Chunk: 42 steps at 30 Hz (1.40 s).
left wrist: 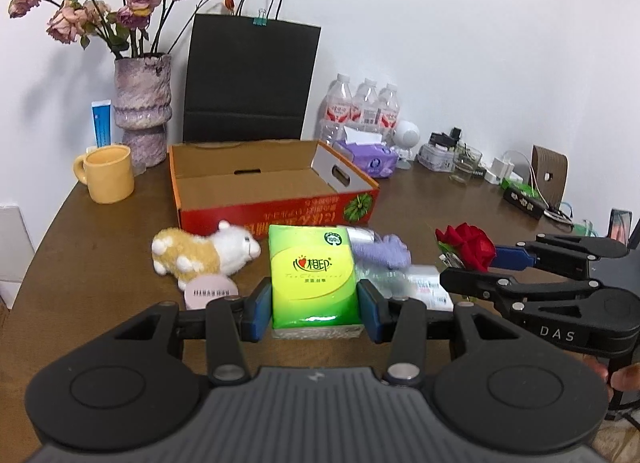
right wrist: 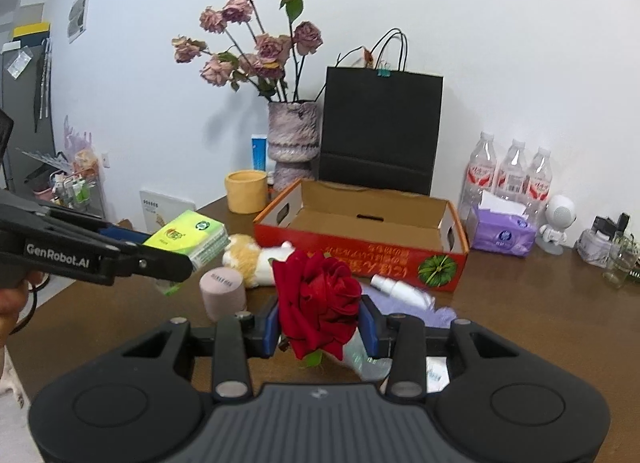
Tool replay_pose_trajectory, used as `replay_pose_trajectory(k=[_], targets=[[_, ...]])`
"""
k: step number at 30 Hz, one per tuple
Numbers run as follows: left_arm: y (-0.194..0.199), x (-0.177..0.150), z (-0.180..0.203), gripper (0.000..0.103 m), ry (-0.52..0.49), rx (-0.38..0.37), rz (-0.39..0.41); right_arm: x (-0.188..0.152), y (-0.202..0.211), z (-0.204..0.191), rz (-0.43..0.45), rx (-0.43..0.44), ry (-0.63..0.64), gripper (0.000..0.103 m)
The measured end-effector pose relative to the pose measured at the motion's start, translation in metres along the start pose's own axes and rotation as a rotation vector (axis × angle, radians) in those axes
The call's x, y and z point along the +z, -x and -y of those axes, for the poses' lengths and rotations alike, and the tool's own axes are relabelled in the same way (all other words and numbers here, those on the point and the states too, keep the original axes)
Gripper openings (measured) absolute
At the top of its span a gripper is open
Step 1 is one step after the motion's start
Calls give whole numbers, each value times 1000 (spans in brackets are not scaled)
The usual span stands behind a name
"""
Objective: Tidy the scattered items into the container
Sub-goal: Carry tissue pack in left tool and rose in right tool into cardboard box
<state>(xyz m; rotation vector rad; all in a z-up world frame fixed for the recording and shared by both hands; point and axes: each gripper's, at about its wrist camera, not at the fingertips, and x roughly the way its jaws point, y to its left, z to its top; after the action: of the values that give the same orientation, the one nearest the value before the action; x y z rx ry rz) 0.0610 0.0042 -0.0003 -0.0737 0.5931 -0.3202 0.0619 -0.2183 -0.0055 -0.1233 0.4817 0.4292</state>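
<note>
L hand-held gripper (left wrist: 315,309) clamps green tissue pack (left wrist: 312,275); R hand-held gripper (right wrist: 320,329) clamps red rose (right wrist: 318,303), both near desk (left wrist: 420,203) front. Cardboard box (left wrist: 276,215) behind sits empty w/ bare desk to its right.

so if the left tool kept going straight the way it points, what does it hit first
Probably the open red cardboard box: the left tool, shut on the green tissue pack, aims at its near wall. The lavender glove lies just right of that line. Depth is unclear.
</note>
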Motion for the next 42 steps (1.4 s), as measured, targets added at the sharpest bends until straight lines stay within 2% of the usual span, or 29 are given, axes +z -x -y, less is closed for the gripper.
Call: replay_pose_trajectory(k=[10,28,42], targets=[[-25,35,3,46,-3,19,-3,41,-25,19,-30,-13,-13,38],[-95,68,-9,46,25,96,-123,75,-109,48,-243,-33,-59,38],[-151,115,-29,46,36,164,-144,104,-181,74,-278,-105,-92,38]])
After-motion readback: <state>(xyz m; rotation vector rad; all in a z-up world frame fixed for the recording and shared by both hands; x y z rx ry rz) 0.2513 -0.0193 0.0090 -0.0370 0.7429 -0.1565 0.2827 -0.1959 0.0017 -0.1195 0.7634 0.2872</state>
